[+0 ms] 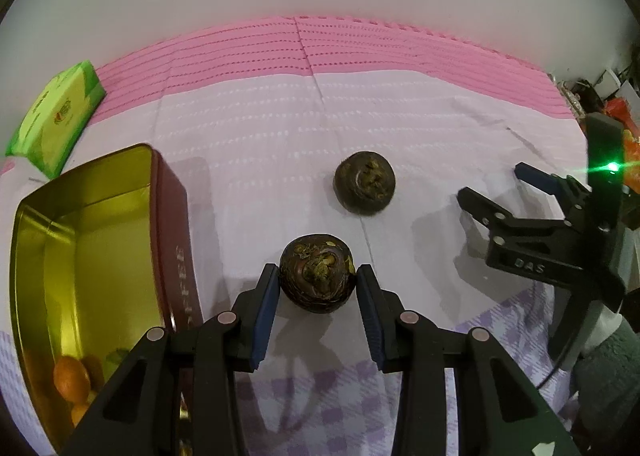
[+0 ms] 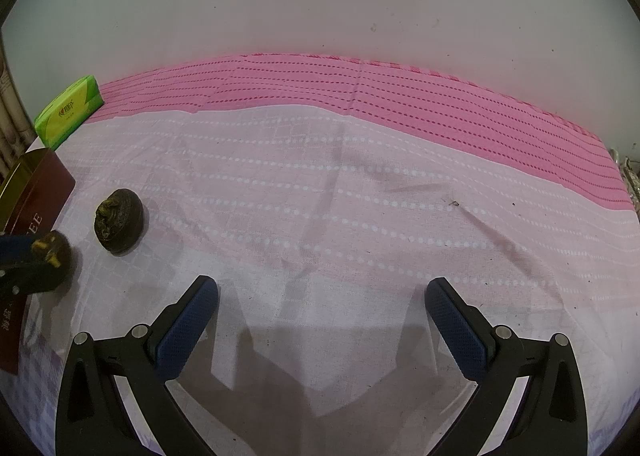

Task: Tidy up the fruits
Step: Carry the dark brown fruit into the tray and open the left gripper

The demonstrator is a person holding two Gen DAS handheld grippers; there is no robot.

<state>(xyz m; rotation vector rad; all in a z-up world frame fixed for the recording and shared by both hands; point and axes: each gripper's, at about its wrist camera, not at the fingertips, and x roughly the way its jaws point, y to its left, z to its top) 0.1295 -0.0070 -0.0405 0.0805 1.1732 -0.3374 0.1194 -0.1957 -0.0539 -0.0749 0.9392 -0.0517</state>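
Between blue ribbed fingers (image 1: 267,296), knobbly round fruit (image 1: 317,278)

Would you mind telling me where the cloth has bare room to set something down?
The widest bare patch lies ahead of the open right claw, running right to the pink striped band. It is crowded on the left: the left claw around one dark brown round fruit, the second, and the gold-lined red tin.
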